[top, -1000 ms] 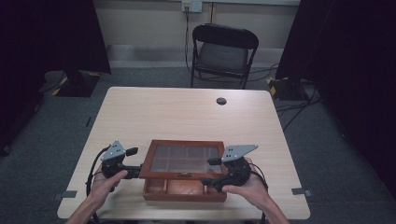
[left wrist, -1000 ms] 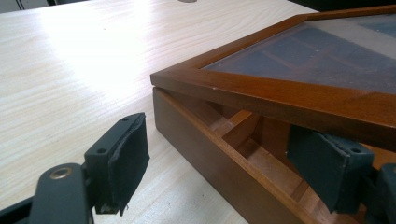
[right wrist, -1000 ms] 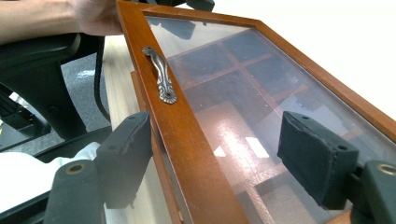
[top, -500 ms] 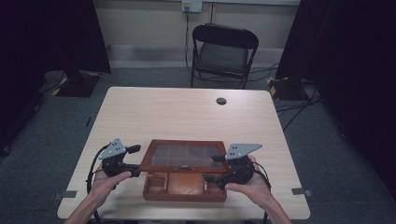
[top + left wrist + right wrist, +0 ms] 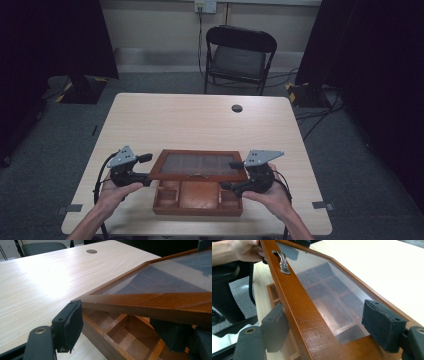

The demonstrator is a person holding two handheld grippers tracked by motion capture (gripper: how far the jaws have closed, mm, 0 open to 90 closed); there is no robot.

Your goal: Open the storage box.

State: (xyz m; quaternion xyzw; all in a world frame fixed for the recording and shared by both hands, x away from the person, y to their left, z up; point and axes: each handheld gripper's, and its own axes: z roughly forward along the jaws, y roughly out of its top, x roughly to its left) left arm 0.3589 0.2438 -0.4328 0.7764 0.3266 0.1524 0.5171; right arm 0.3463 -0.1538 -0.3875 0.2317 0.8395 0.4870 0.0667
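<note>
Two grippers flank the brown wooden compartment box (image 5: 197, 200): the left gripper (image 5: 141, 170) and right gripper (image 5: 231, 175), jaws parted, each straddle an end of its raised glass-paned wooden lid (image 5: 199, 165).

A pale wooden table (image 5: 200, 122) is carrying a brown wooden box (image 5: 198, 202) near its front edge, resting directly on it.
</note>
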